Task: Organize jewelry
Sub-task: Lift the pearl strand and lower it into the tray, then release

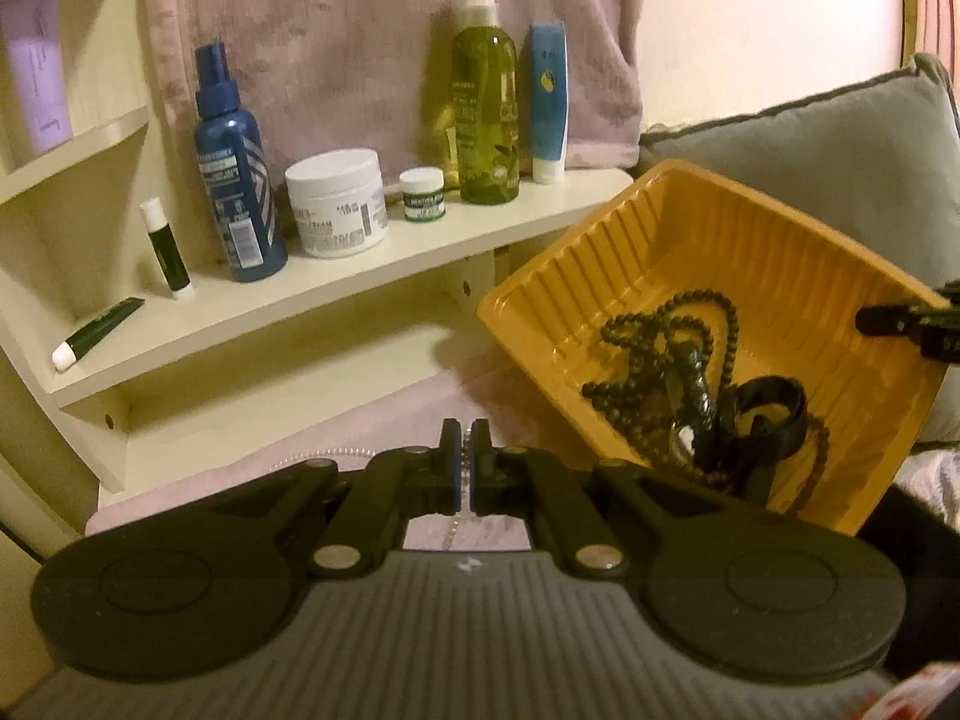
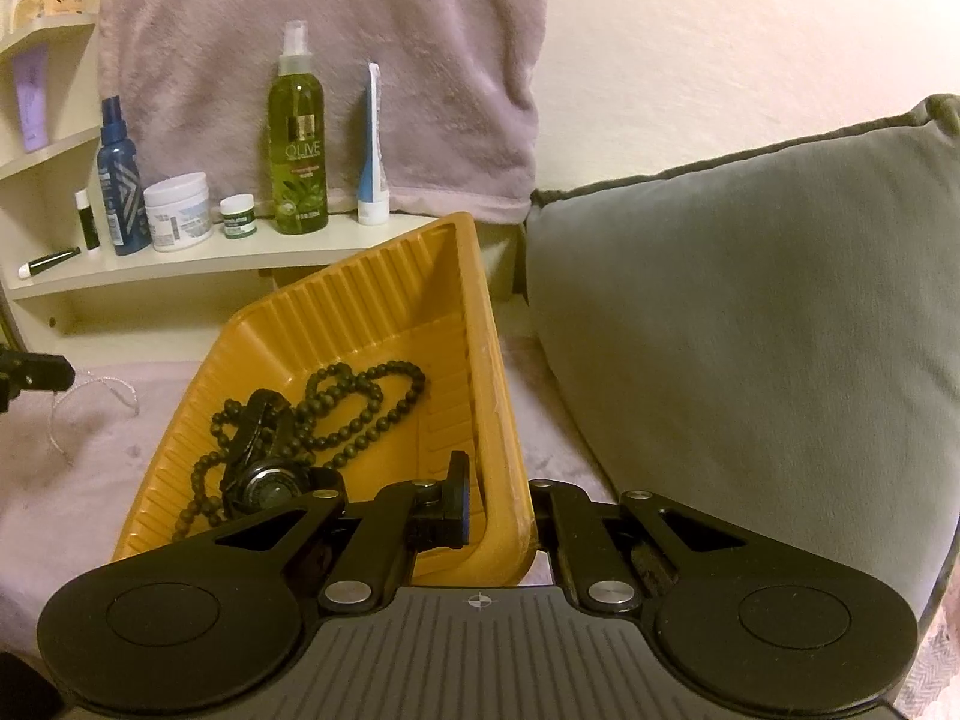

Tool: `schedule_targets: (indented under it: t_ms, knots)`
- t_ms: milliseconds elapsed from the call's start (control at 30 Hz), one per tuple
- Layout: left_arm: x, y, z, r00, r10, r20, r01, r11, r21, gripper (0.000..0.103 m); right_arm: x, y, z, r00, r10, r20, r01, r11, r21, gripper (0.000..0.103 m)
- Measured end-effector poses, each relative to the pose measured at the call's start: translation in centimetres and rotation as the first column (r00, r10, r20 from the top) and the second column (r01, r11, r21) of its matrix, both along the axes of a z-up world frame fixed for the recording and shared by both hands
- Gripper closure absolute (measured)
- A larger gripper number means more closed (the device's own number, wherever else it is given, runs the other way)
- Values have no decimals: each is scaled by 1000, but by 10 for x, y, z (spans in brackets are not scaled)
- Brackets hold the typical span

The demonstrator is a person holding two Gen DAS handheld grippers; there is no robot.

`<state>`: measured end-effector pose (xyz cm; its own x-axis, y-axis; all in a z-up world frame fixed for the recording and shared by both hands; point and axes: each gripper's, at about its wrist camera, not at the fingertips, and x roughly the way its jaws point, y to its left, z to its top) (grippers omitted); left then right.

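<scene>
An orange ribbed tray [image 1: 660, 228] [image 2: 360, 306] sits tilted on the pink bedspread. It holds a black bead necklace [image 1: 672, 324] [image 2: 360, 396] and a black wristwatch [image 1: 768, 408] [image 2: 264, 480]. My left gripper [image 1: 466, 438] is shut on a thin silver chain [image 1: 336, 451], just left of the tray. The chain also shows on the bedspread in the right wrist view [image 2: 114, 387]. My right gripper [image 2: 498, 504] is shut on the tray's near right wall, one finger inside, one outside; its tip shows in the left wrist view [image 1: 900, 318].
A cream shelf [image 1: 372, 264] behind holds a blue spray bottle [image 1: 237, 180], white jar [image 1: 336, 201], small green jar [image 1: 423, 195], olive spray bottle [image 1: 483, 114], blue tube [image 1: 547, 102] and lip balms. A grey cushion [image 2: 750, 312] lies right of the tray. A pink towel [image 2: 324, 60] hangs behind.
</scene>
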<state>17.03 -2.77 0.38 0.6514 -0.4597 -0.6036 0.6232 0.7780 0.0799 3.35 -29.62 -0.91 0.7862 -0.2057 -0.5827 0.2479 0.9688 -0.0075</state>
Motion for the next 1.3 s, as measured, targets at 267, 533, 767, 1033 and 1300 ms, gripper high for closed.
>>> schedule_targets:
  t_ms: [267,533,767,1033,1300]
  knots:
    - [5,3,32,1000,9,1,-9,997,-74,102,0,1,1,1000,2,2,-2,1000,0,96]
    - [9,-3,74,999,-15,34,20,988,-154,102,0,1,2,1000,2,10,-2,1000,4,96]
    - [6,-23,118,994,-58,98,79,971,-225,102,0,1,3,1000,2,12,-2,1000,6,96]
    - [-9,-64,154,975,-151,161,192,941,-278,102,1,-1,2,1000,0,14,0,1000,13,96]
    - [-14,-106,152,964,-228,138,260,918,-298,102,1,-3,1,1000,-2,14,2,1000,22,96]
